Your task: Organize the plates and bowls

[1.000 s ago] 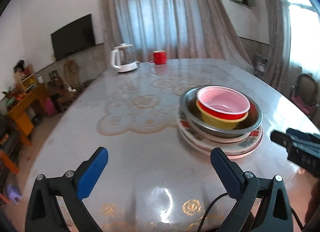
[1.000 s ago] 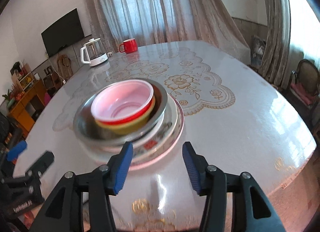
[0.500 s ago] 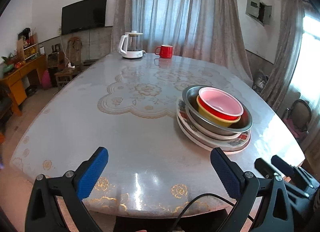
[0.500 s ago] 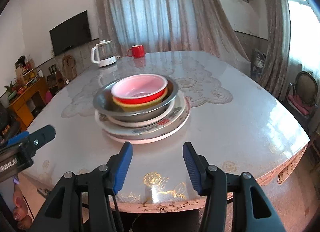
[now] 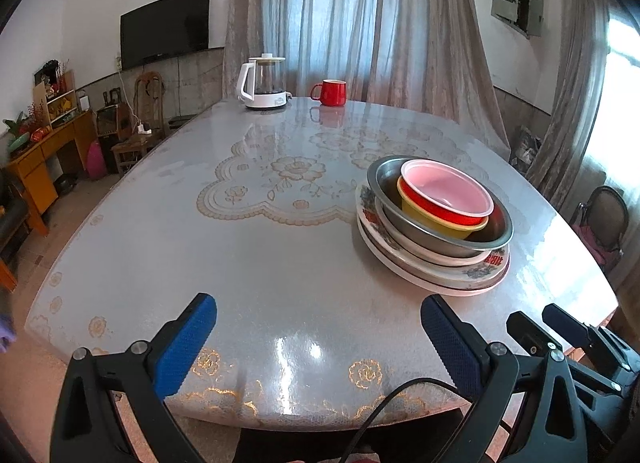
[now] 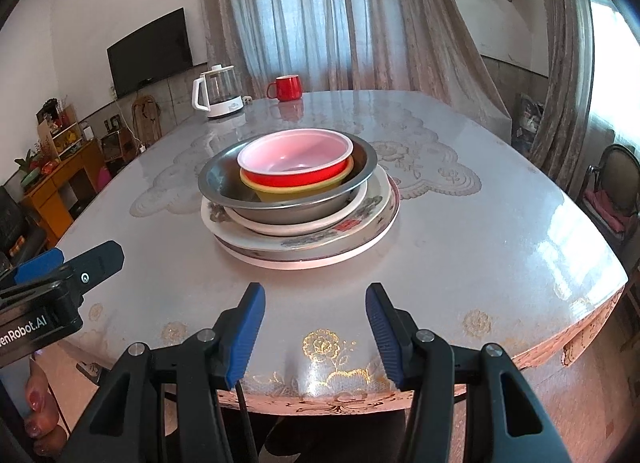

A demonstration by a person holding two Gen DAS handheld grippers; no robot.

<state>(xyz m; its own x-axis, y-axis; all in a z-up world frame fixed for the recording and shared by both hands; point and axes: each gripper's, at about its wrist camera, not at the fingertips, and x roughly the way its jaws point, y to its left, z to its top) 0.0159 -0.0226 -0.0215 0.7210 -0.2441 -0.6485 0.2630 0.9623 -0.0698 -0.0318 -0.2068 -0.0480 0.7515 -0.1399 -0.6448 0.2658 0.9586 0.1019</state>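
A stack of dishes stands on the table (image 6: 460, 263). Flowered plates (image 6: 360, 223) lie at the bottom, a steel bowl (image 6: 296, 211) sits on them, and in it nest a yellow bowl (image 6: 280, 193) and a red bowl with a pink inside (image 6: 296, 155). In the left wrist view the same plates (image 5: 452, 275) and red bowl (image 5: 446, 193) are at the right. My right gripper (image 6: 315, 297) hangs open above the table's near edge, short of the stack and empty. My left gripper (image 5: 318, 317) is open and empty, left of the stack.
A white and glass kettle (image 5: 264, 83) and a red mug (image 5: 330, 92) stand at the far end of the table. A chair (image 6: 612, 187) is off the right side, an orange cabinet (image 5: 36, 159) off the left. A cable (image 5: 384, 407) hangs below the near edge.
Both grippers have drawn back from the stack toward the table's near edge, which now shows in both views. The left view has rolled level. Neither gripper's opening has changed.
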